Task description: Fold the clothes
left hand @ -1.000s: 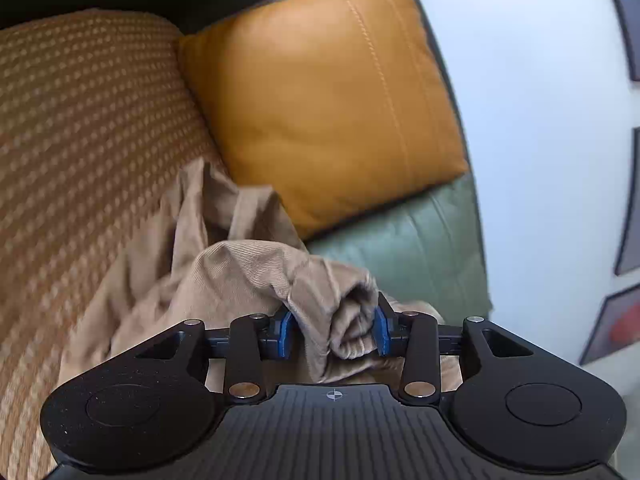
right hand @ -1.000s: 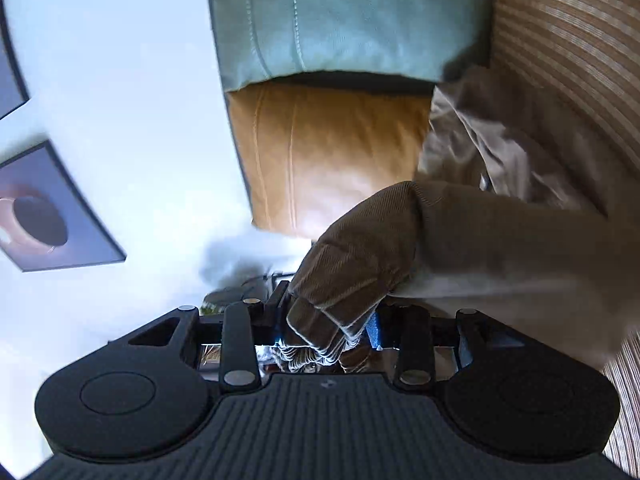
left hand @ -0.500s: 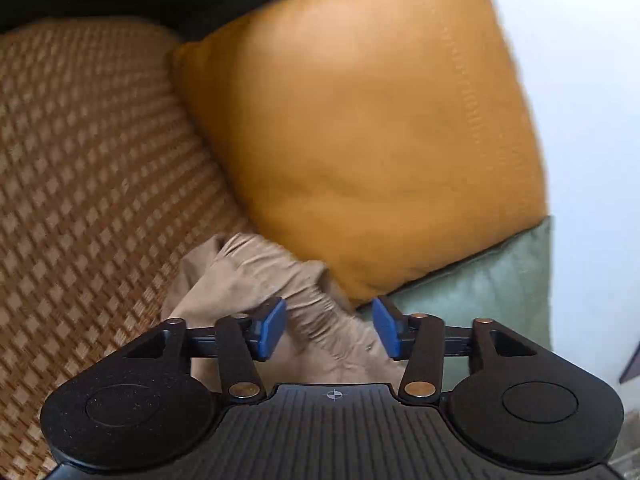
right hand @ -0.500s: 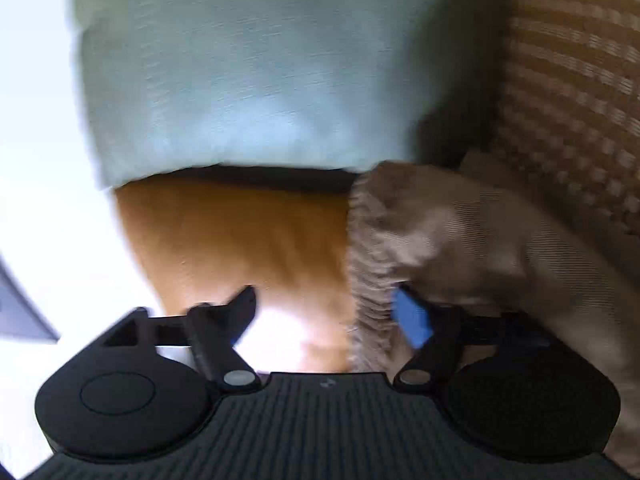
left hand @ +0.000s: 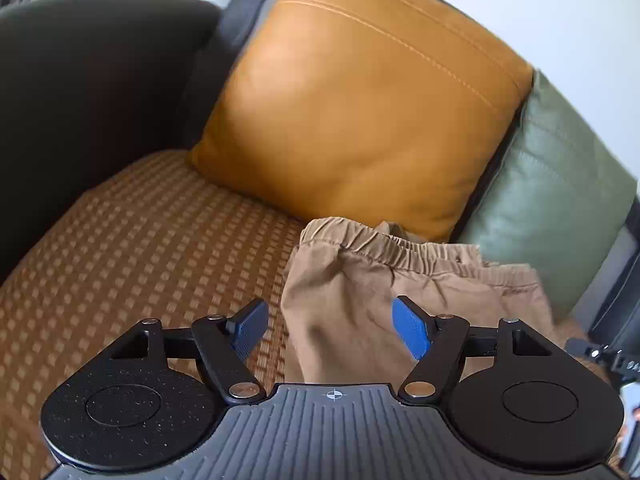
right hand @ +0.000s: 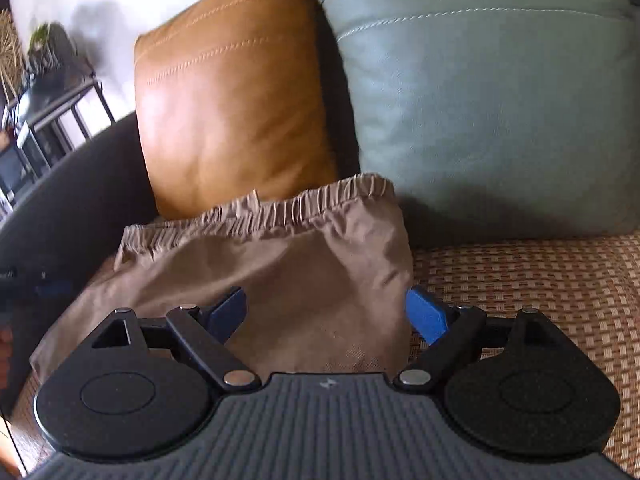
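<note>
A pair of tan trousers (left hand: 360,300) lies on the woven brown seat mat (left hand: 132,248) of a sofa, its gathered elastic waistband (left hand: 384,244) turned toward the back cushions; in the left wrist view the waistband sits just in front of the lower edge of the mustard cushion (left hand: 360,100) and near the green cushion (left hand: 560,184) beside it; a dark armrest (left hand: 80,80) closes the seat on the far left.

The left gripper (left hand: 330,328) hangs over the left edge of the trousers with its jaws opening; the blue pads (left hand: 410,330) stand wide apart; the cloth lies between and below them, with one pad over the bare mat and the other over the fabric, neither pressing on it; nothing is held.

In the right wrist view the same trousers (right hand: 280,280) spread across the lower middle, the waistband (right hand: 288,210) resting against the foot of the mustard cushion (right hand: 232,100) and reaching toward the green cushion (right hand: 500,100); the mat (right hand: 540,280) shows to the right; a dark metal side table (right hand: 48,108) stands by the wall at the far left.

The right gripper (right hand: 326,314) is over the right part of the trousers, jaws opening and already wide; its blue pads (right hand: 426,314) flank the cloth's right edge without clamping it; the fabric lies slack on the seat, and this gripper also holds nothing.
</note>
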The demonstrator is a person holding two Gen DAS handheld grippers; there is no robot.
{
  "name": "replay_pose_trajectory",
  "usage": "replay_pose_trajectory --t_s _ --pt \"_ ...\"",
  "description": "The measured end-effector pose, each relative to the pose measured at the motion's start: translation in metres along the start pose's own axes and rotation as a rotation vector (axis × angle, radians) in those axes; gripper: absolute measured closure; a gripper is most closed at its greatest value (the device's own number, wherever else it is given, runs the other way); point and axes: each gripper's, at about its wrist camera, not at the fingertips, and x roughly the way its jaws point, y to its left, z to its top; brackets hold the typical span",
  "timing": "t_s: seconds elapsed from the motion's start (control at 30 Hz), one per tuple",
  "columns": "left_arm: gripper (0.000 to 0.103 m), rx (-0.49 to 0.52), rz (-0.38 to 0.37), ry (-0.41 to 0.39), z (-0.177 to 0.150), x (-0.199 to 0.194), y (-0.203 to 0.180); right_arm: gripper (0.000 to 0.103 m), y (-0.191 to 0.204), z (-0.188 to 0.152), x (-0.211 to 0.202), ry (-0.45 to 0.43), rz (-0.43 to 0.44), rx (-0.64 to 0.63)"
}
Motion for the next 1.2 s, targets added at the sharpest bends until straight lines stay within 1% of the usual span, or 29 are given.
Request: replay_pose_trajectory --t_s 0.07,0.17,0.27,0.33,0.37,0.4,0.43,0.47,0.5,0.53,0.57,0.67,0.7,0.77,0.8,0.9,0.93,1.0,1.1,1.2 --pt "0.021 0.044 0.012 0.023 0.007 0.02 -0.007 0.014 -0.002 0.002 0.014 0.0 0.003 -0.001" --pt "0.022 0.087 -0.006 0.078 0.01 0.046 -0.01 0.014 -0.008 0.01 0.031 -0.005 -0.001 -0.001" --pt "0.021 0.138 -0.053 0.134 0.014 0.066 -0.017 0.013 -0.016 0.018 0.05 -0.007 0.012 0.013" --pt "0.024 0.165 -0.063 0.175 0.017 0.077 -0.02 0.014 -0.021 0.02 0.059 0.005 0.034 0.039" --pt "0.037 0.171 -0.061 0.189 0.018 0.082 -0.021 0.015 -0.023 0.02 0.063 0.017 0.044 0.055" --pt "0.066 0.17 -0.074 0.207 0.019 0.085 -0.021 0.018 -0.025 0.019 0.067 0.032 0.045 0.067" --pt "0.077 0.165 -0.091 0.225 0.02 0.087 -0.021 0.028 -0.027 0.019 0.07 0.046 0.046 0.079" --pt "0.091 0.157 -0.102 0.23 0.02 0.087 -0.021 0.053 -0.029 0.018 0.073 0.059 0.048 0.093" --pt "0.098 0.149 -0.108 0.22 0.02 0.082 -0.021 0.059 -0.034 0.017 0.07 0.063 0.064 0.132" --pt "0.1 0.135 -0.125 0.201 0.021 0.076 -0.019 0.07 -0.038 0.017 0.068 0.065 0.083 0.17" --pt "0.102 0.108 -0.15 0.18 0.023 0.069 -0.016 0.078 -0.042 0.019 0.059 0.045 0.12 0.204" --pt "0.103 0.004 -0.217 0.123 0.037 0.056 -0.004 0.083 -0.049 0.028 0.028 -0.042 0.251 0.277" --pt "0.103 -0.016 -0.216 0.113 0.042 0.056 -0.001 0.083 -0.049 0.034 0.02 -0.068 0.281 0.271" --pt "0.103 -0.031 -0.194 0.1 0.044 0.064 -0.002 0.084 -0.045 0.045 0.012 -0.111 0.294 0.244" --pt "0.103 -0.038 -0.182 0.093 0.045 0.068 -0.003 0.084 -0.043 0.049 0.011 -0.13 0.297 0.238" --pt "0.103 -0.077 -0.15 0.086 0.045 0.088 -0.004 0.084 -0.048 0.053 0.031 -0.155 0.249 0.293" --pt "0.103 -0.089 -0.138 0.094 0.045 0.098 -0.004 0.084 -0.052 0.05 0.044 -0.141 0.216 0.321" --pt "0.103 -0.079 -0.097 0.101 0.043 0.117 -0.006 0.084 -0.061 0.04 0.072 -0.083 0.148 0.37" --pt "0.103 -0.058 -0.059 0.113 0.034 0.137 -0.007 0.083 -0.07 0.019 0.104 -0.049 0.129 0.404" --pt "0.103 -0.035 -0.022 0.12 0.024 0.148 -0.01 0.081 -0.073 0.009 0.122 -0.041 0.12 0.429"
